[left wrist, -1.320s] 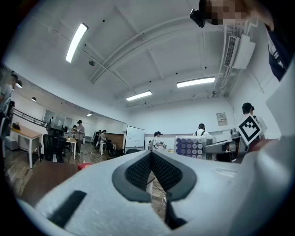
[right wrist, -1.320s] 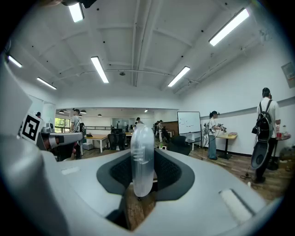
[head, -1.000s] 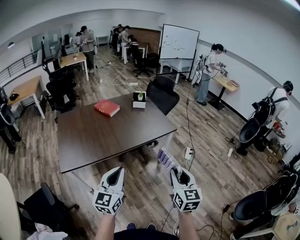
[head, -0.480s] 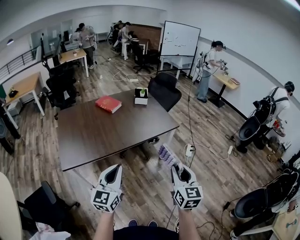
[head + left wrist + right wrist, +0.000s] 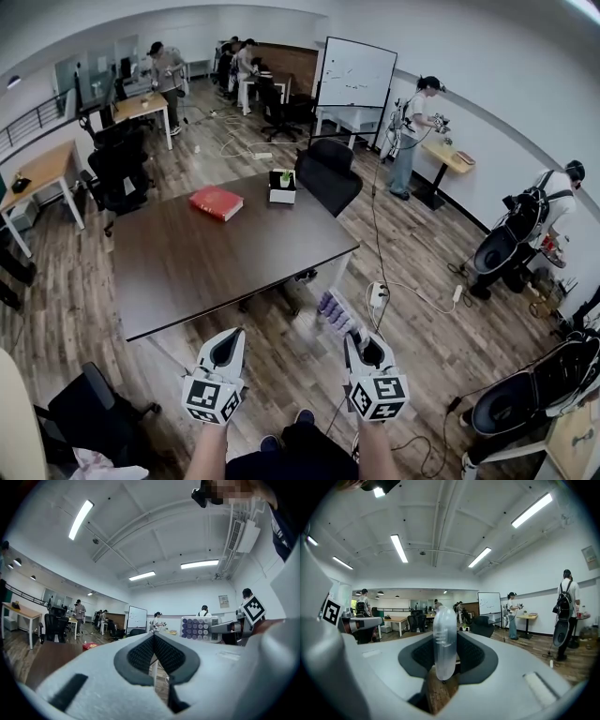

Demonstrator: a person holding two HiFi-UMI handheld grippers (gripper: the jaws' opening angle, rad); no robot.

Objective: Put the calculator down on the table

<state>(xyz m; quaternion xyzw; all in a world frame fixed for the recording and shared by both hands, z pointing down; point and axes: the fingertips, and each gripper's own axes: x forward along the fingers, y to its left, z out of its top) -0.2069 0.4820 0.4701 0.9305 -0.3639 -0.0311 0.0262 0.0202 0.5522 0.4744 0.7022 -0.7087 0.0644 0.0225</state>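
My right gripper (image 5: 353,341) is shut on a white calculator (image 5: 336,315) with purple keys, which sticks out ahead of the jaws over the wooden floor, just short of the dark brown table's (image 5: 187,272) near right corner. In the right gripper view the calculator (image 5: 444,641) stands edge-on, clamped between the dark pads. My left gripper (image 5: 230,339) hovers beside it to the left, near the table's front edge, jaws shut on nothing. The left gripper view shows its pads (image 5: 140,654) meeting, with the calculator (image 5: 200,628) off to the right.
On the table's far side lie a red book (image 5: 215,202) and a small white box with a plant (image 5: 281,190). A black office chair (image 5: 328,181) stands behind the table, another chair (image 5: 94,411) at lower left. A power strip and cables (image 5: 378,299) lie on the floor. Several people stand around.
Both grippers have edged forward toward the table's near edge. The calculator stays clamped in the right gripper. The left jaws stay shut.
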